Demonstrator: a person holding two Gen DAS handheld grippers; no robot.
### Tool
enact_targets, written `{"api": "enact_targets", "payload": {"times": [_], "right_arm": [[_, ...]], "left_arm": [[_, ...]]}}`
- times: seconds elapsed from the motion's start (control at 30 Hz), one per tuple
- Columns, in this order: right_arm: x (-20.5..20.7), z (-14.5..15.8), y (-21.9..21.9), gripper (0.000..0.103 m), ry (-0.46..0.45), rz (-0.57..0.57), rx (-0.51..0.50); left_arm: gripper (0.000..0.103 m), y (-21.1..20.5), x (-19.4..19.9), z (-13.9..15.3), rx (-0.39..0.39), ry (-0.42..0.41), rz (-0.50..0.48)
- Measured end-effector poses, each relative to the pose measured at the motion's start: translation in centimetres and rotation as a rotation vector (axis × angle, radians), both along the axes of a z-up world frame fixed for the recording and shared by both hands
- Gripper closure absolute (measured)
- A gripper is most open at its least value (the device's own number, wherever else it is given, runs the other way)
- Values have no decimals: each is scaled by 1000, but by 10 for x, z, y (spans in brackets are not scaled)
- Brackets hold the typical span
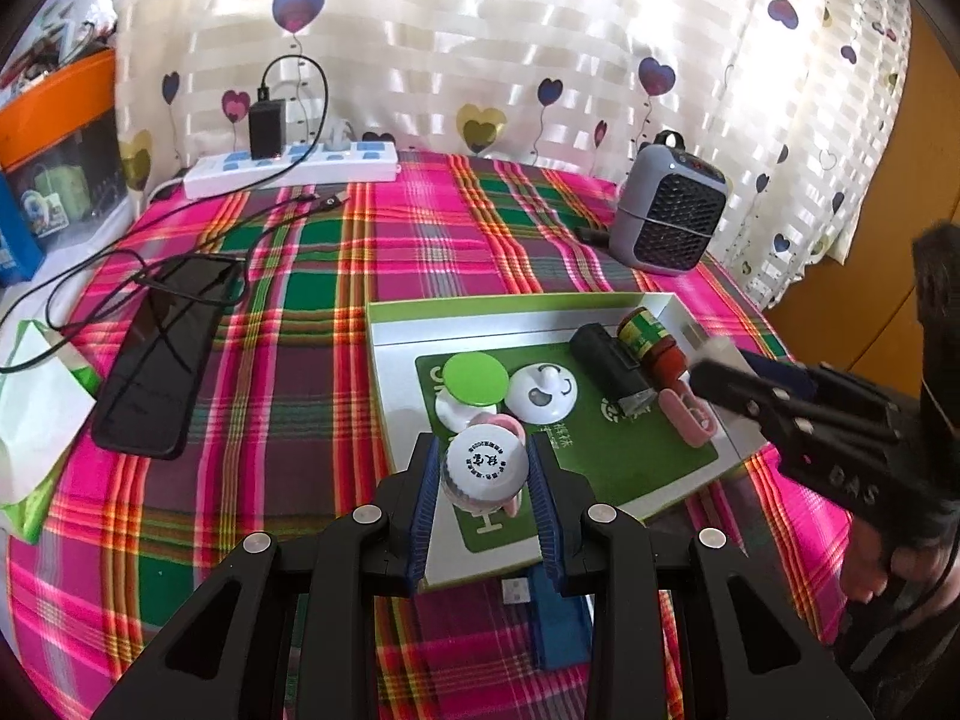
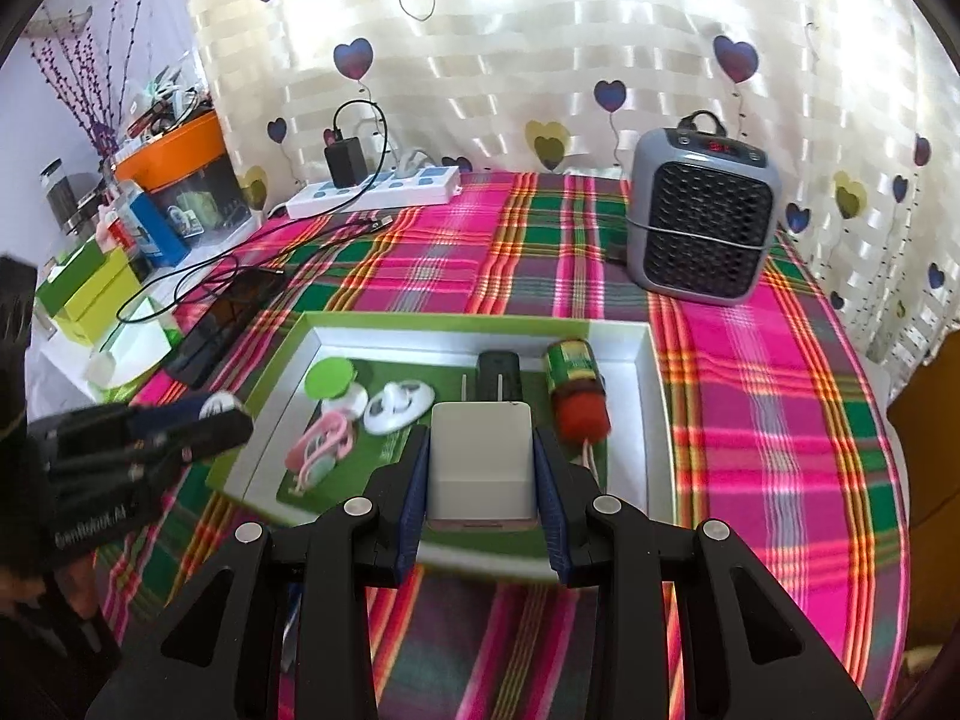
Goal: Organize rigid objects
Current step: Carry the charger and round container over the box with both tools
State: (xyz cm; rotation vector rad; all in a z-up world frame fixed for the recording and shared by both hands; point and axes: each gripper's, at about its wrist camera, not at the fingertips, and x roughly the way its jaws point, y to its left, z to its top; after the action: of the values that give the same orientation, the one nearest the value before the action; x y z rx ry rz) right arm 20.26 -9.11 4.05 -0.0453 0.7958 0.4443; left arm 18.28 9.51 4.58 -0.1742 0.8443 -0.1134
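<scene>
Left gripper (image 1: 483, 480) clamped on small white-capped bottle (image 1: 485, 468) above green-rimmed tray (image 1: 390, 354), right gripper (image 2: 480, 474) clamped on white plug adapter (image 2: 481, 465) over the tray's near edge, plaid tablecloth (image 1: 288, 324) beneath

Woven plaid cloth (image 2: 750, 396) covered the desk; the charger (image 2: 480, 462) looked smooth matt plastic, the phone (image 1: 156, 360) glossy.

pink-green plaid tablecloth (image 2: 750, 408), heart-print curtain (image 2: 540, 30), green-rimmed tray (image 2: 420, 319)

I am finding open plaid cloth (image 2: 774, 420) beside the crowded tray (image 2: 651, 360) (heater (image 2: 702, 222) blocking the far corner).
</scene>
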Motion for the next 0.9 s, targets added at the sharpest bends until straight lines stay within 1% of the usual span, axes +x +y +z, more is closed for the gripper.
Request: {"api": "enact_targets", "payload": {"times": [0.37, 0.9], "right_arm": [[44, -16, 21, 68, 53, 45, -9], [68, -30, 47, 68, 87, 99, -56]], "left_arm": [[75, 2, 19, -15, -9, 33, 3], [75, 2, 30, -23, -19, 46, -5]]}}
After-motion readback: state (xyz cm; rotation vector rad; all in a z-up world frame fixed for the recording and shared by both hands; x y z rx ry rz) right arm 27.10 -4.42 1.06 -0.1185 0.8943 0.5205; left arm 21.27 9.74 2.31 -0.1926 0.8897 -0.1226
